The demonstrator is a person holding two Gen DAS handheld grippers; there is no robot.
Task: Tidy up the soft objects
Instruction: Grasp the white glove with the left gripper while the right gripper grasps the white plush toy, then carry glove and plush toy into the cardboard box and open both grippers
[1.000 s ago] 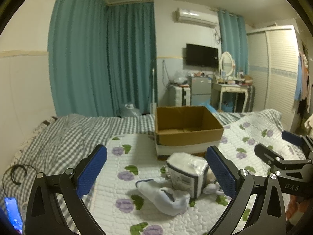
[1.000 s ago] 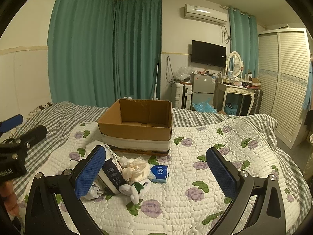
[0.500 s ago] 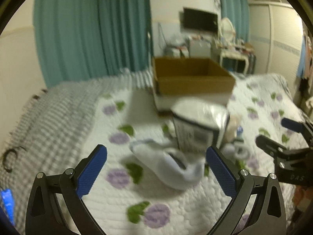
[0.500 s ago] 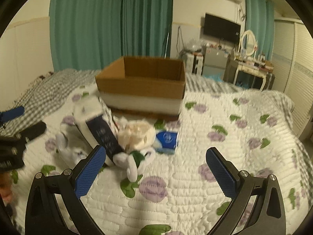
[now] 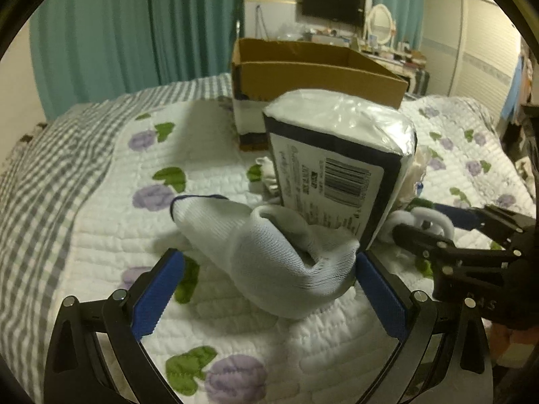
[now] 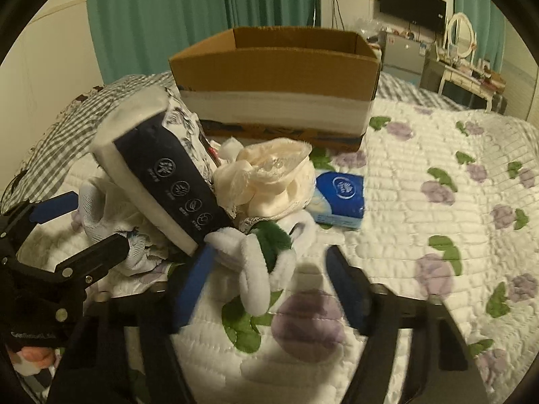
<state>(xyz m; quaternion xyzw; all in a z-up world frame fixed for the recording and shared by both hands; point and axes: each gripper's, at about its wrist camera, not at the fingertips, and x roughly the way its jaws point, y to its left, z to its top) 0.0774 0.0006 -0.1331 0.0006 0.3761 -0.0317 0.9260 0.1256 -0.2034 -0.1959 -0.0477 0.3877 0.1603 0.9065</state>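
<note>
A pile of soft things lies on the floral quilt in front of an open cardboard box (image 5: pixel 313 67) (image 6: pixel 276 77). My left gripper (image 5: pixel 266 266) is open, its blue fingers on either side of a white sock (image 5: pixel 269 252). Behind the sock stands a wrapped tissue pack (image 5: pixel 337 155) (image 6: pixel 161 175). My right gripper (image 6: pixel 266 269) is open around a white and green plush toy (image 6: pixel 259 252). A cream cloth bundle (image 6: pixel 269 175) and a small blue tissue packet (image 6: pixel 340 198) lie beyond it. Each gripper shows in the other's view (image 5: pixel 471 235) (image 6: pixel 67 229).
A grey checked blanket (image 5: pixel 43 168) covers the bed's left side. Teal curtains (image 5: pixel 134 27) hang behind. A dresser with a mirror (image 6: pixel 461 54) and a wall TV (image 6: pixel 412 3) stand at the far right.
Both grippers have moved forward and down to the pile. The left one now straddles the sock, the right one straddles the plush toy and its fingers have drawn closer together.
</note>
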